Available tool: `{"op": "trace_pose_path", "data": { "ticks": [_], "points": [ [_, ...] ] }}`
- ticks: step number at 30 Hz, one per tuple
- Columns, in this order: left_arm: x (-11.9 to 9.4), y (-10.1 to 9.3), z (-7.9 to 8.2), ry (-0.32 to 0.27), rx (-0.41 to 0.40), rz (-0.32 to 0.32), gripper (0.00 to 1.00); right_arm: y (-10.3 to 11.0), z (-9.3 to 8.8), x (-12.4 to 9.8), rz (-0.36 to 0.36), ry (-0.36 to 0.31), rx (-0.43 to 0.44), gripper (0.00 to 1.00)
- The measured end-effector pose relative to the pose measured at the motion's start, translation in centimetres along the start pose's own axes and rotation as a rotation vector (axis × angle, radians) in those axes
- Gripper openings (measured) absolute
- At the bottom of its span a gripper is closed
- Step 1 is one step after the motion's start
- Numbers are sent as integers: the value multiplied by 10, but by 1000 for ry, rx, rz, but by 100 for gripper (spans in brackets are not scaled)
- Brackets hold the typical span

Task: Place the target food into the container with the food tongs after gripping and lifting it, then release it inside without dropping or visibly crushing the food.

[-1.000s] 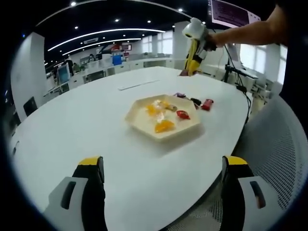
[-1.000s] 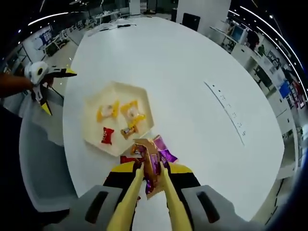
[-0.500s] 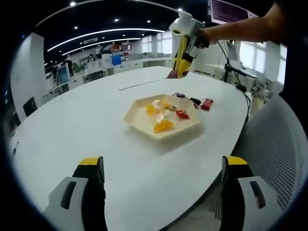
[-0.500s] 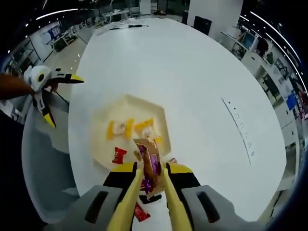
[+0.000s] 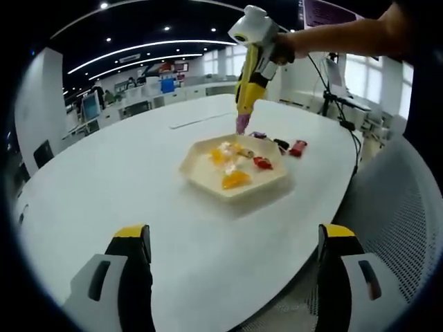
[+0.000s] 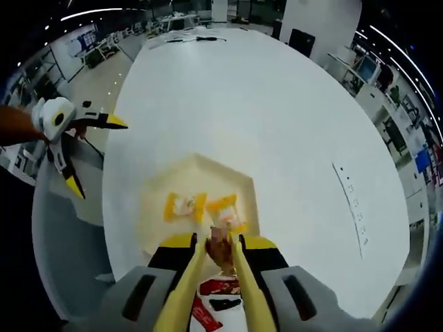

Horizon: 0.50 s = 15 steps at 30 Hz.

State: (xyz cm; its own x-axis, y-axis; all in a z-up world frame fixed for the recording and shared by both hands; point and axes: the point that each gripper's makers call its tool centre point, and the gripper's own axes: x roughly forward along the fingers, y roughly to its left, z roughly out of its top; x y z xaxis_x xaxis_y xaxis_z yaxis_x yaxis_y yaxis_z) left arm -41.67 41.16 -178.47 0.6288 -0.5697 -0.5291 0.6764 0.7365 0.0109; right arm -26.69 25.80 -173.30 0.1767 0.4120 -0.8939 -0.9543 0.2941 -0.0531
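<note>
Your right gripper [image 6: 216, 250] is pressed onto yellow tongs [image 6: 187, 290], and the tongs pinch a wrapped sweet [image 6: 221, 245] at their tips. In the left gripper view that sweet [image 5: 241, 124] hangs clear above the far rim of the cream hexagonal tray [image 5: 239, 190]. The tray [image 6: 156, 207] sits on the white worktop [image 6: 277, 124] and holds several wrapped sweets. More sweets [image 5: 289, 147] lie on the worktop [image 5: 104, 180] just beside the tray. Your left gripper [image 5: 232, 238] hovers well apart from the tray, jaws spread and holding nothing
</note>
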Motion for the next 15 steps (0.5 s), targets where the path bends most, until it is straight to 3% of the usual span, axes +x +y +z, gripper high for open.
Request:
{"op": "trace_pose_path", "data": {
  "ticks": [6, 9, 15],
  "points": [
    [-1, 1, 1, -8, -8, 4, 97, 4, 6, 4, -1, -22, -4, 22],
    [-1, 3, 2, -13, -10, 7, 96, 14, 15, 2, 53, -49, 10, 25],
    [-1, 3, 1, -10, -9, 10, 96, 10, 24, -4, 24, -81, -20, 25]
  ]
}}
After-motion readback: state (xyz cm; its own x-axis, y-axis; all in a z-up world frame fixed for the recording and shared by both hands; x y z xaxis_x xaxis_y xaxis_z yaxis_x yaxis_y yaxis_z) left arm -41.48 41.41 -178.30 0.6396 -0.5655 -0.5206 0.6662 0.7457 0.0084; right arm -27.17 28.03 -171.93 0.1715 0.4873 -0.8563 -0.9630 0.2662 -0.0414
